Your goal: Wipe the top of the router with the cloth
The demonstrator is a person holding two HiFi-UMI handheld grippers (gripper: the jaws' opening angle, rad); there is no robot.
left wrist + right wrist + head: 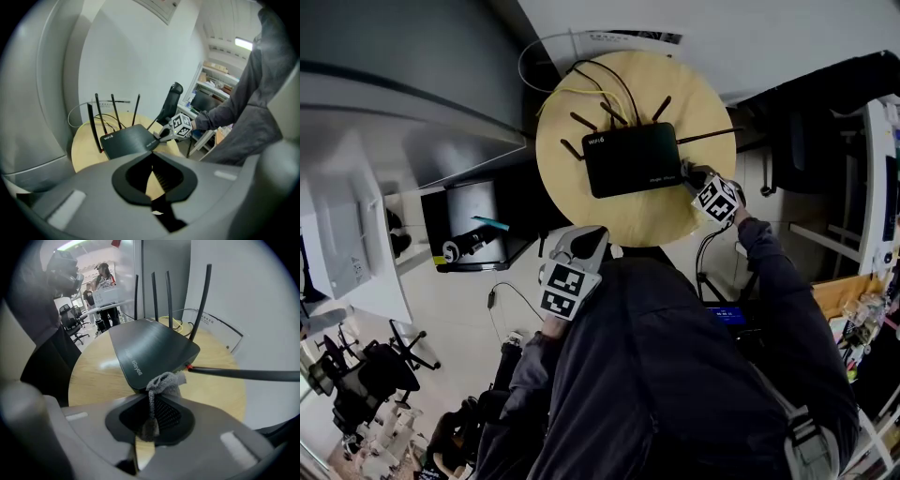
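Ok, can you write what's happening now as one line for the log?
right gripper: shut on cloth, cloth at router edge | left gripper: shut, empty, near table edge | router: flat on table

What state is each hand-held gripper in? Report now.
Left hand-held gripper: closed, holding nothing.
Right hand-held gripper: closed on the cloth.
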